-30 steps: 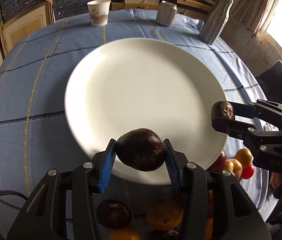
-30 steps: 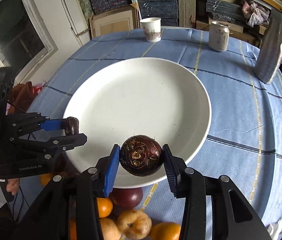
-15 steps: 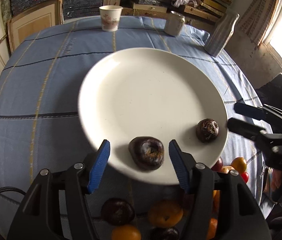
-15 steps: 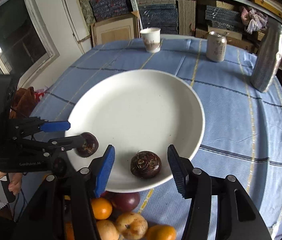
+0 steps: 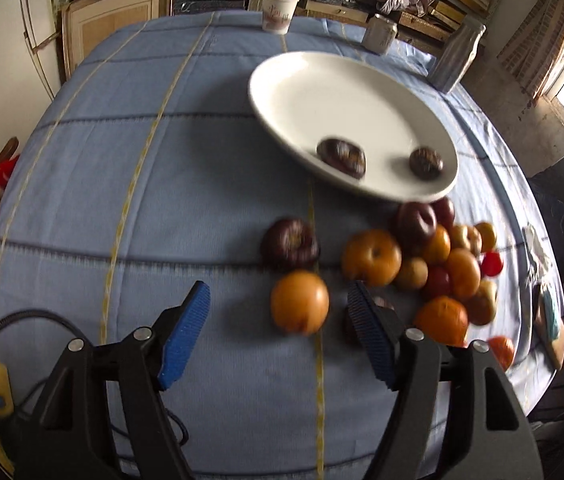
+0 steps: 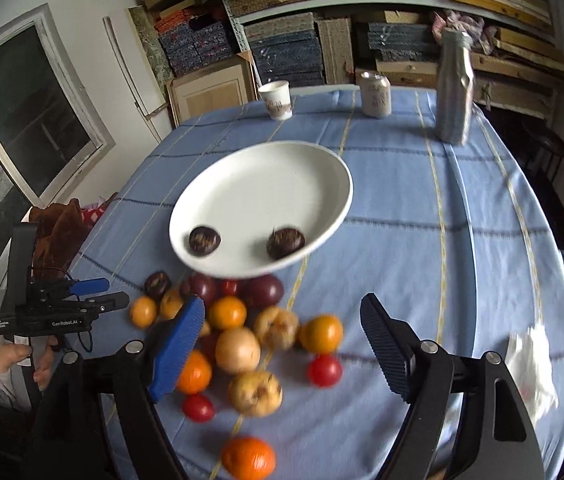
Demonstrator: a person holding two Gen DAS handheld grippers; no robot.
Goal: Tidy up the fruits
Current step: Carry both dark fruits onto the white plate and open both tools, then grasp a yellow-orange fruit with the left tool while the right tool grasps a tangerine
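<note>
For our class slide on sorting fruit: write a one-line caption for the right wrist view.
Two dark fruits sit on the white plate; the right gripper, empty and opening, hovers over the mixed fruit pile.

White plate [image 6: 266, 184] at centre frame carries two dark purple-brown fruits [image 6: 204, 241]. The tablecloth [image 6: 461, 248] is pale blue, checked with thin yellow and dark blue lines. Below the plate lie orange [image 6: 248, 457], red [image 6: 324, 370], tan [image 6: 238, 350] and maroon [image 6: 262, 290] fruits. Gripper pads [image 6: 178, 350] are blue on black arms. The cup [image 6: 276, 100], upper centre, is white with brown print.
</note>
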